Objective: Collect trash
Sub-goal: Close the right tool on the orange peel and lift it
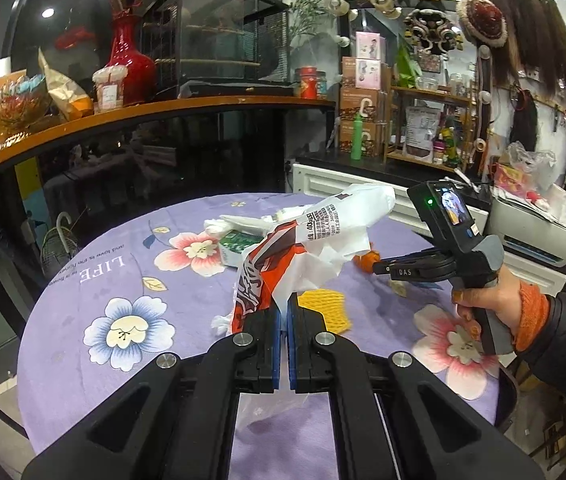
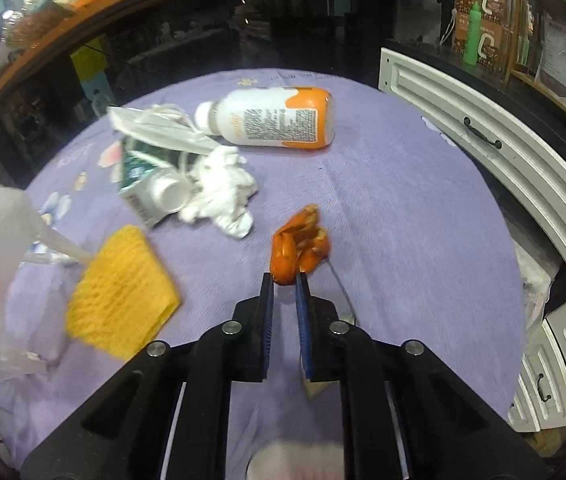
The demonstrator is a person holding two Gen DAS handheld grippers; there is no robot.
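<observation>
While left tongs pinch the bag up as a receptacle, right tongs clamp peel mid-table.

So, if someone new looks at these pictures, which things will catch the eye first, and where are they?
First, the right hand-held gripper pinching a piece of orange peel near the middle of the purple flowered tablecloth. Next, the left hand-held gripper is shut on a crumpled white and red plastic bag, held up over the table. Behind, a white and orange plastic bottle lies on its side at the far edge.
</observation>
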